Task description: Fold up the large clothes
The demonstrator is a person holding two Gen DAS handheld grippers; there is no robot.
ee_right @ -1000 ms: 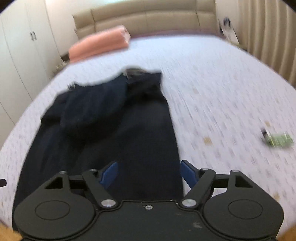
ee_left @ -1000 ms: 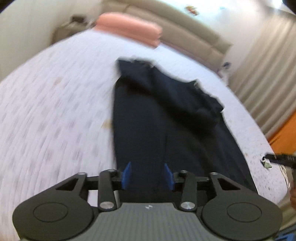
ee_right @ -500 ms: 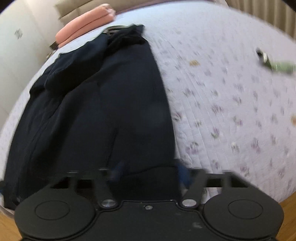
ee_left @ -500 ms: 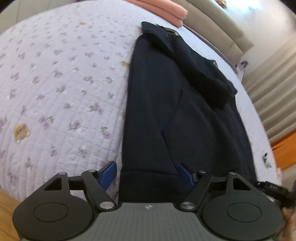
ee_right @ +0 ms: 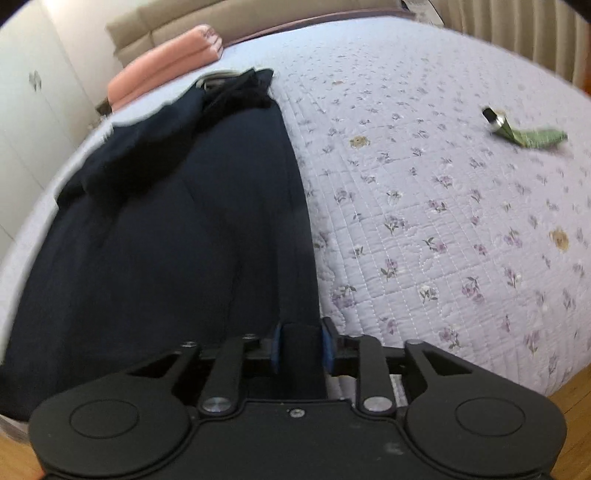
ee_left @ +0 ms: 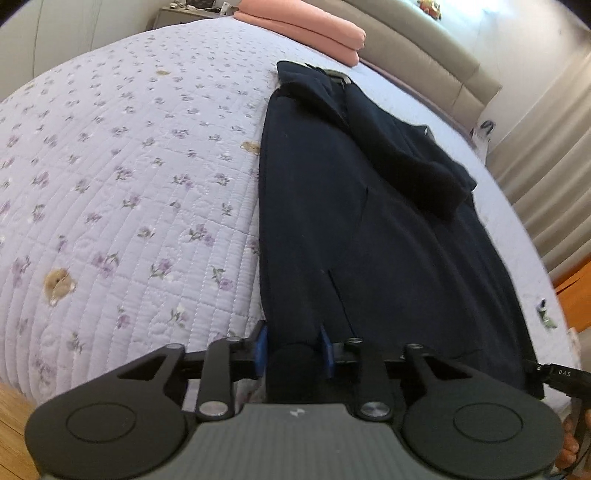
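garment: dark navy garment (ee_left: 369, 229), looks like long trousers or a coat, hard to tell; laid lengthwise on the bed (ee_left: 122, 177), far end near the headboard, near hem hanging at the foot edge
change, left: left tongs (ee_left: 294, 350) dropped from above the cloth down to the hem since a second ago; jaws went wide half a second back, now closing on the hem's left corner, fabric bunched between the blue pads
change, right: right tongs (ee_right: 299, 345) also came down to the hem; were wide a second ago, now narrow with a strip of hem at the right corner between the pads; jaws easing open a touch, pads seemingly pressing the cloth
meaning: both near corners now gripped or nearly so; probably ready to lift the hem and carry it toward the far end for the first lengthwise fold; no fold made yet
risk: right grip slackening, corner might slip on the lift
lay of cloth: upper part has a loose flap doubled over on one side, not flat; may need smoothing before the fold
containers: none in view
loose items: pink folded blanket (ee_left: 303, 27) at the headboard, apart from the garment; small green-and-black item (ee_right: 524, 129) on the quilt to the right, well apart from the cloth, identity unclear
bed: lilac floral quilt, wooden floor visible below the foot edge
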